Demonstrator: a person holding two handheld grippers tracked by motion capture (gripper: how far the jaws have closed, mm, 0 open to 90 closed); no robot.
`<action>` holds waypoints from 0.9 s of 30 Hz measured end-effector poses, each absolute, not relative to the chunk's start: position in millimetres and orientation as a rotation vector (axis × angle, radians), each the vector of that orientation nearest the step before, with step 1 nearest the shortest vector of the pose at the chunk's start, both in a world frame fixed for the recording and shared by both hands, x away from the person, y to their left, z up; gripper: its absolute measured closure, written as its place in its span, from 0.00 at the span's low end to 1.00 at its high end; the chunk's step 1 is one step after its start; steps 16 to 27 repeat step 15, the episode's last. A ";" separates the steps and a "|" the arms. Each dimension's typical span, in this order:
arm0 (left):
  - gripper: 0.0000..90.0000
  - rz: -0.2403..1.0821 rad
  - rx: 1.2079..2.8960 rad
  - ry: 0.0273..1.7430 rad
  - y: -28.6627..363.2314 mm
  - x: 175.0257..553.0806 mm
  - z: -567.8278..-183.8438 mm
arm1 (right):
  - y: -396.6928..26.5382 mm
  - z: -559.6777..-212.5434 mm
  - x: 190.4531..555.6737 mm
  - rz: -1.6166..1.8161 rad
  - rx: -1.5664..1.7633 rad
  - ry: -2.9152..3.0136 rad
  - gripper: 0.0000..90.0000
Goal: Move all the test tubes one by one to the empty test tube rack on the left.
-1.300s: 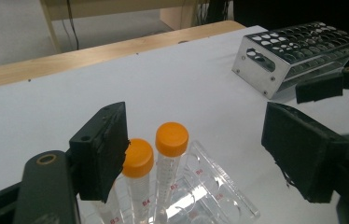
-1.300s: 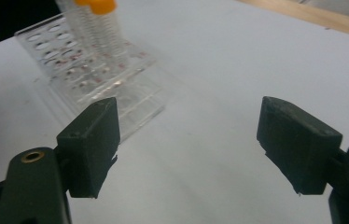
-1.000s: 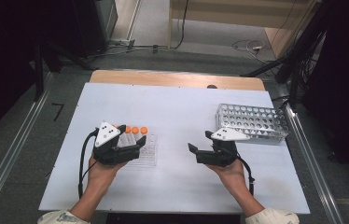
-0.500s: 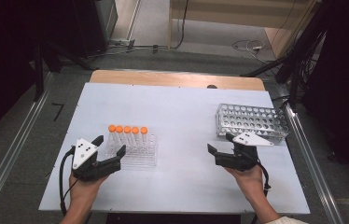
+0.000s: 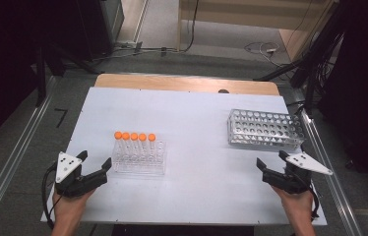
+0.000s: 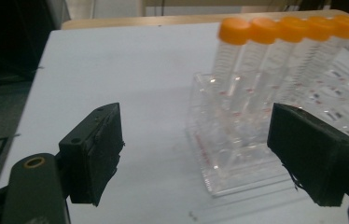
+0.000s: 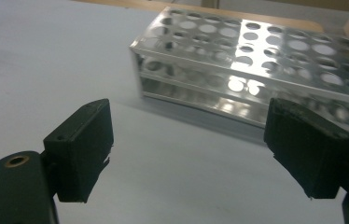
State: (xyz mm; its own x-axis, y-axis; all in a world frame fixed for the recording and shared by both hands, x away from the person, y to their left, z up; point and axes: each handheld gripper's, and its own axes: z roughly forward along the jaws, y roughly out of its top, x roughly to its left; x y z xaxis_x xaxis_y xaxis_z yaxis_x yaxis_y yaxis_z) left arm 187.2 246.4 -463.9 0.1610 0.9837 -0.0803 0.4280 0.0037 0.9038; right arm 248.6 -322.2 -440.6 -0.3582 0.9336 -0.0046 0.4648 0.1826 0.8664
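On the white worktop (image 5: pixel 192 118), five orange-capped tubes (image 5: pixel 134 137) stand in a clear rack (image 5: pixel 139 160) at about eight o'clock. The left tool (image 5: pixel 95 166) sits just beside it, toward seven, jaws wide and holding nothing. The right tool (image 5: pixel 272 166), at four o'clock near the empty metal rack (image 5: pixel 264 129), has just been opening its jaws, with nothing between them.

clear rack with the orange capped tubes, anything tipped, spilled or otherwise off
Nothing stands out. The five orange-capped tubes stand upright in one row in the clear rack, caps on, with no spill on the white table. The metal rack sits flat and holds no tubes. Both grippers are open and hold nothing.
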 end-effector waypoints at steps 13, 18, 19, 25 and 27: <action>0.21 0.737 1.588 1.548 274.3 183.7 -484.2 | -380.3 -465.3 239.9 0.967 1.551 1.830 0.16; 0.21 0.693 1.596 1.564 274.8 185.7 -487.9 | -382.5 -468.8 242.1 0.940 1.570 1.831 0.15; 0.21 0.693 1.596 1.564 274.8 185.7 -487.9 | -382.5 -468.8 242.1 0.940 1.570 1.831 0.15; 0.21 0.693 1.596 1.564 274.8 185.7 -487.9 | -382.5 -468.8 242.1 0.940 1.570 1.831 0.15; 0.21 0.693 1.596 1.564 274.8 185.7 -487.9 | -382.5 -468.8 242.1 0.940 1.570 1.831 0.15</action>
